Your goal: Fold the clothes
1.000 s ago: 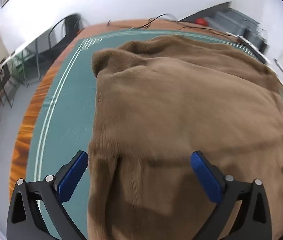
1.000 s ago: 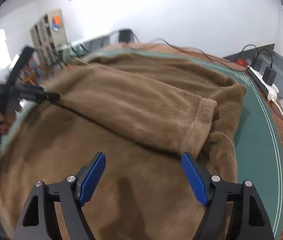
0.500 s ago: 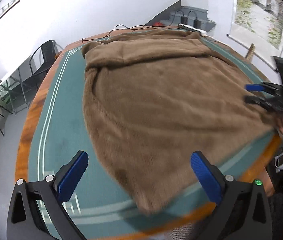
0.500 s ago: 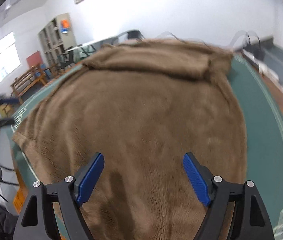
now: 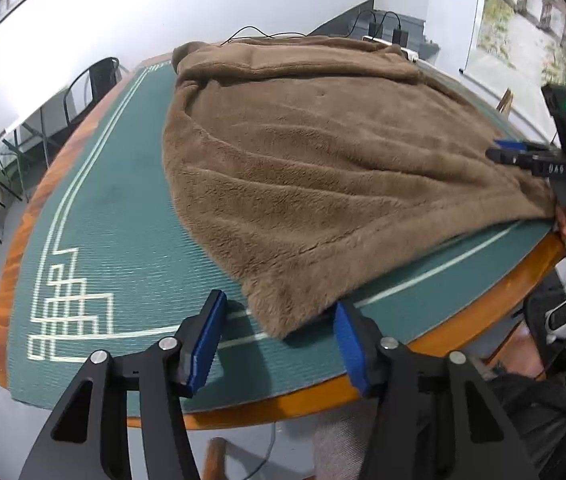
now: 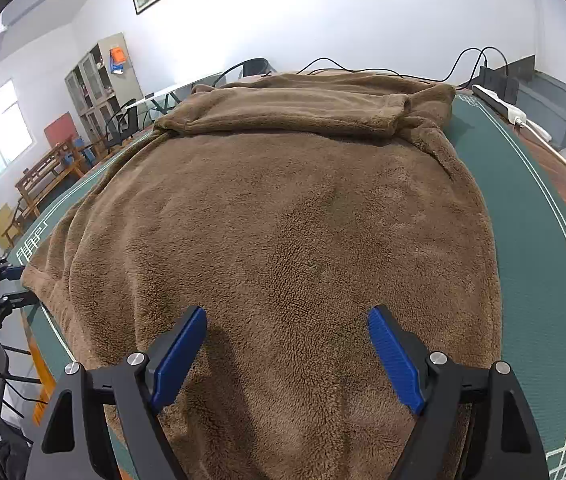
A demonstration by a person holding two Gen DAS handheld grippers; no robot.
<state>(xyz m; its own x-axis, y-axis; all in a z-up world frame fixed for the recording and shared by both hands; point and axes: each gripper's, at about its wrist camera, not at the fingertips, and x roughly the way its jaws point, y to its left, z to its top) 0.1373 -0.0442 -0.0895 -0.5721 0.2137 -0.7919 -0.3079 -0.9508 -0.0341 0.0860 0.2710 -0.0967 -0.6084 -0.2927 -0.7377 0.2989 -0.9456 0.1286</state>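
The oval wooden table with a green patterned mat [image 5: 95, 236] carries the brown fleece garment [image 5: 323, 168], which lies spread flat along the mat, its hem corners reaching the near edge and its sleeves folded across the body at the far end, by the white power strip [image 6: 511, 110].

A second ago both grippers hung close over the fleece beside a folded-in sleeve; since then they have drawn back to the near edge, one at each hem corner. That suggests the sleeve folds are laid and the hem is next to be lifted toward the far end.

The left gripper [image 5: 279, 344] has narrowed from a wide gape to a moderate gap, its blue pads straddling the left hem corner without visibly clamping it. The right gripper [image 6: 287, 356] is spread wide just above the fleece near the right hem corner, holding nothing.
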